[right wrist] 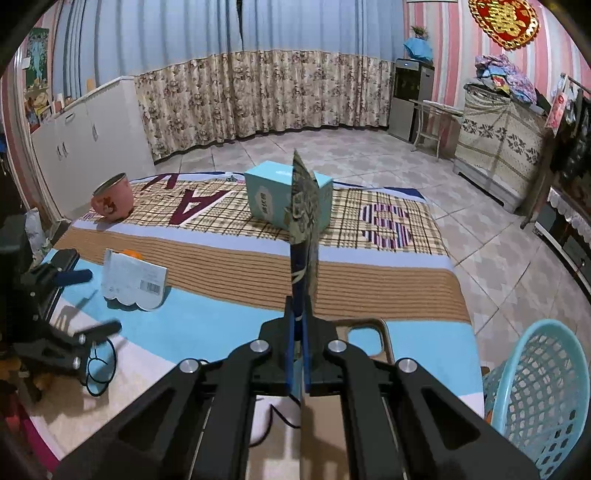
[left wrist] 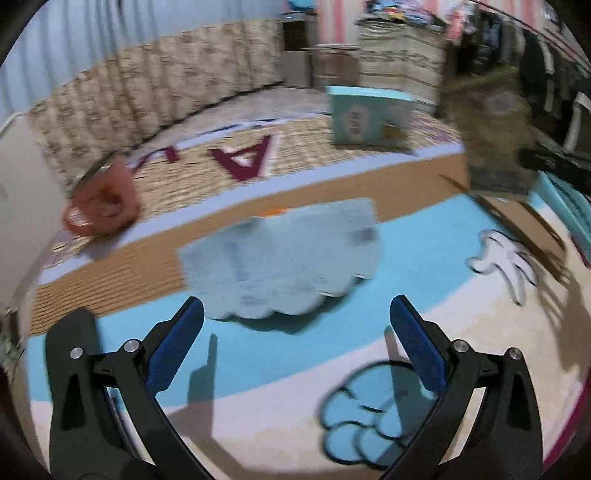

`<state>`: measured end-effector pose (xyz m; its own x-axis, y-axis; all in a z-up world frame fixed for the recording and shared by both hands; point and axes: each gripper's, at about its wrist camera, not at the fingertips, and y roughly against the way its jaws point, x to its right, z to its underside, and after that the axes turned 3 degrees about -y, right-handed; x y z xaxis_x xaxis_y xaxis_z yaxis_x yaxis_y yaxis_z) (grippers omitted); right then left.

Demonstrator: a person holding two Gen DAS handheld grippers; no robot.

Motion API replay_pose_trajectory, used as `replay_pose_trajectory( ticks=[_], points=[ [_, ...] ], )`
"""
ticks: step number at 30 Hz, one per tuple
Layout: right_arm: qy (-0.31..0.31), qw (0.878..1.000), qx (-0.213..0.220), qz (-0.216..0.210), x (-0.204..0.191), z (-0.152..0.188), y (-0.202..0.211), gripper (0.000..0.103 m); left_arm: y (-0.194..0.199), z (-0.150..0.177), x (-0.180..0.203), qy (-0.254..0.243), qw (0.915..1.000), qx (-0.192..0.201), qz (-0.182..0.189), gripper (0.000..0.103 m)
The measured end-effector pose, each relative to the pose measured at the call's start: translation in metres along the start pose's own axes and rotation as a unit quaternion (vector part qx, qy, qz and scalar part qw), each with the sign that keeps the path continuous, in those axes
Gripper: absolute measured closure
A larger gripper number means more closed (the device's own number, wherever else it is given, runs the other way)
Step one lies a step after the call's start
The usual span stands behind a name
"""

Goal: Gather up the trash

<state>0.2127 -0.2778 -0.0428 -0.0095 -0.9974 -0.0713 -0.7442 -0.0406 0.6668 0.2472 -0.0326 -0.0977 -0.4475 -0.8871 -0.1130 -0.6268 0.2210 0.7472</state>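
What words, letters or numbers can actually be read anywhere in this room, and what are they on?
"A": big maroon letter woven into the mat.
"S": purple striped letter on the same mat, right of the blue box.
Blue box: Chinese characters on its front label, too small to read.
Flat packet: barcode with print, too small to read.
Red wall ornament: gold character, not clear enough to read.
Wrapper in the right gripper: pattern only, no legible text.

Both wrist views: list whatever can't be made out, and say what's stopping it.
- Flat packet clamped in the right gripper: right wrist view sees it edge-on; left view blurs it, print unreadable.
- Light blue package before the open left gripper: motion blur wipes its label; an orange thing behind is mostly hidden.
- Blue basket: cut by the frame edge, contents unseen.
- Blue box: partly behind the packet.
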Motion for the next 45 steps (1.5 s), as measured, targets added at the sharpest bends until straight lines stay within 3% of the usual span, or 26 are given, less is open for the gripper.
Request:
replay_pose_trajectory(
  ticks=[2, 4, 7, 14, 23, 28, 31, 35, 40, 43, 45],
  points=[
    [-0.005, 1.000, 0.000, 0.000, 0.006, 0.002, 0.001, 0.099, 0.001, -0.003, -0.012, 0.026, 0.9995, 0.008, -0.018, 0.006],
    [-0.009, 1.000, -0.001, -0.001, 0.010, 0.004, 0.001, 0.099, -0.003, -0.008, -0.020, 0.042, 0.9990, 0.009, -0.013, 0.006],
    [-0.012, 1.000, -0.002, 0.000, 0.016, 0.006, 0.001, 0.099, -0.010, -0.021, -0.023, 0.026, 0.9994, 0.020, -0.009, 0.006],
    [-0.016, 1.000, -0.001, 0.004, 0.026, 0.007, 0.001, 0.099, -0.028, -0.044, -0.020, -0.026, 0.9973, 0.010, 0.069, 0.006],
    [-0.022, 1.000, 0.000, -0.005, 0.025, 0.013, 0.000, 0.099, -0.017, -0.024, -0.007, -0.046, 0.9908, -0.010, 0.127, 0.006],
    [-0.028, 1.000, 0.000, -0.014, 0.021, 0.021, 0.002, 0.099, -0.013, -0.004, 0.006, -0.055, 0.9932, -0.023, 0.100, 0.006],
    [-0.030, 0.999, 0.000, -0.014, 0.022, 0.025, 0.003, 0.099, -0.008, -0.002, 0.009, -0.049, 0.9968, -0.007, 0.063, 0.006],
    [-0.036, 0.999, -0.001, -0.011, 0.027, 0.028, 0.004, 0.099, -0.014, -0.007, 0.012, -0.073, 0.9971, -0.006, -0.018, 0.006],
    [-0.041, 0.999, -0.001, -0.007, 0.032, 0.029, 0.004, 0.099, -0.023, -0.017, 0.001, -0.057, 0.9973, -0.010, -0.046, 0.006],
    [-0.041, 0.999, -0.001, -0.007, 0.032, 0.029, 0.002, 0.099, -0.018, -0.026, -0.005, -0.043, 0.9990, -0.004, -0.008, 0.027],
    [-0.042, 0.999, -0.001, -0.007, 0.033, 0.029, 0.003, 0.099, -0.018, -0.030, -0.008, -0.036, 0.9992, -0.007, 0.014, 0.047]
  ],
)
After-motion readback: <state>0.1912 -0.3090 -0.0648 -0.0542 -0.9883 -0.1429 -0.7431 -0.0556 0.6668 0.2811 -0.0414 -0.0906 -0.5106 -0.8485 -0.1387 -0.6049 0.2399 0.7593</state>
